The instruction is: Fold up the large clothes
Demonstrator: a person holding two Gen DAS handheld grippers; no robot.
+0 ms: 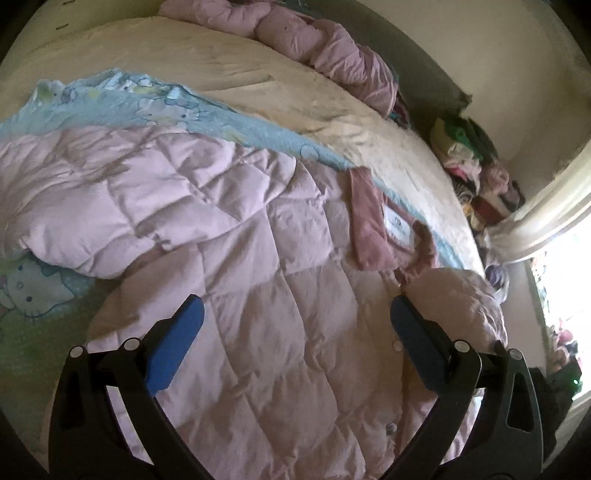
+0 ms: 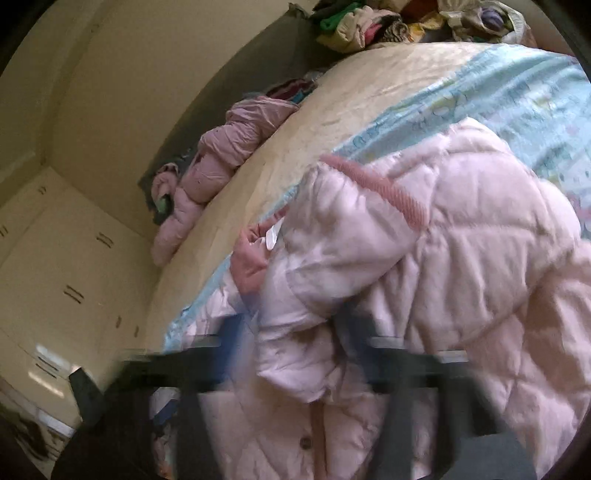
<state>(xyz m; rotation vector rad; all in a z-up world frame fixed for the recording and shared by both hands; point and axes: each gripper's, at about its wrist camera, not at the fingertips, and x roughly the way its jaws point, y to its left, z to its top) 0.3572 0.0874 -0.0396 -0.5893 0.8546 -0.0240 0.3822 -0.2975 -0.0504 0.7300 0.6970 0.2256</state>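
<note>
**Layout around the bed**

Quilted jacket (image 1: 258,258) spread on the bed (image 1: 184,62), over a printed sheet (image 1: 122,99). Second bundled jacket (image 1: 332,48) at the bed's far edge, against the wall. Clothes pile (image 1: 476,166) off the bed's far corner, beside the jacket's collar end. Cupboards (image 2: 62,277) stand beyond the bed's other side.

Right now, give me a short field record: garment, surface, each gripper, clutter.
garment: pink quilted jacket, spread on the bed, one sleeve folded over the body
surface: blue cartoon-print sheet over a cream mattress
left gripper: open above the jacket, nothing held
right gripper: blurred; sleeve fabric between the fingers, grip unclear
clutter: second pink garment, clothes pile
</note>
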